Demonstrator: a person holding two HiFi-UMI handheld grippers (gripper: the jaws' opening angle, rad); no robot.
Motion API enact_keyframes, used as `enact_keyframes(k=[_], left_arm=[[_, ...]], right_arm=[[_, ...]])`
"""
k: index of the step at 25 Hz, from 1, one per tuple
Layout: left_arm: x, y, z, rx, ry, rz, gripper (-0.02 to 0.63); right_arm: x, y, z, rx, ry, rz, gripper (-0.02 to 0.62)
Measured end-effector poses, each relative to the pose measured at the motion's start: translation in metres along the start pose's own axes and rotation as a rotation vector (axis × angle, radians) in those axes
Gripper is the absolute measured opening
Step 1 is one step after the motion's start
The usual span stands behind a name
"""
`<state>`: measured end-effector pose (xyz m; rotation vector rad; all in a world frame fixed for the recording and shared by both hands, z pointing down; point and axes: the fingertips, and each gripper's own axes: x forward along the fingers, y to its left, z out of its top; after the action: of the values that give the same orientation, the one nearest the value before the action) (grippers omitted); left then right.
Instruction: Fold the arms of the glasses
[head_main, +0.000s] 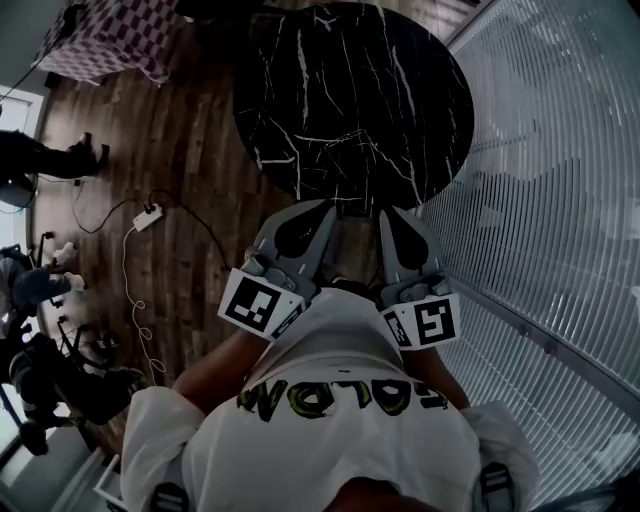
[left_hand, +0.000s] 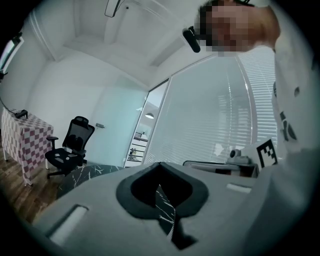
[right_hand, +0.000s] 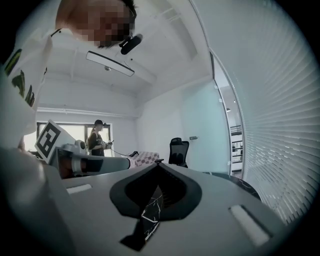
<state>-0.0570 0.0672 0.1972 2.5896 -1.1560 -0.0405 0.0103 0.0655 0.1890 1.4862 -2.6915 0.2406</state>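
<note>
Black marble table (head_main: 350, 90) just ahead of both tools, left tool (head_main: 318, 212) and right tool (head_main: 392, 218) side by side, near the person's (head_main: 330, 400) chest, each tool's jaws closed together and empty, glasses seen in no view, wooden floor (head_main: 190, 150) around the table.

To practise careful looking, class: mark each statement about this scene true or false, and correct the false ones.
1. The table is round and black with white veins. True.
2. Glasses lie on the table. False: no glasses show on it.
3. The right tool grips an object. False: its jaws are shut with nothing between them.
4. The floor is wooden. True.
5. The left tool reaches the table's far edge. False: it is by the near edge.
</note>
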Motion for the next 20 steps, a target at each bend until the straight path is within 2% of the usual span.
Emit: enact_keyframes(k=[6, 13, 20], left_arm=[[0.026, 0.032, 0.005, -0.005, 0.042, -0.041, 0.000], [0.055, 0.041, 0.001, -0.014, 0.072, -0.060, 0.000], [0.085, 0.051, -0.010, -0.004, 0.107, -0.030, 0.000]], right_arm=[[0.033, -0.012, 0.006, 0.011, -0.003, -0.041, 0.002], [0.043, -0.037, 0.005, -0.012, 0.010, -0.076, 0.002], [0.046, -0.077, -0.005, -0.002, 0.039, -0.094, 0.002]])
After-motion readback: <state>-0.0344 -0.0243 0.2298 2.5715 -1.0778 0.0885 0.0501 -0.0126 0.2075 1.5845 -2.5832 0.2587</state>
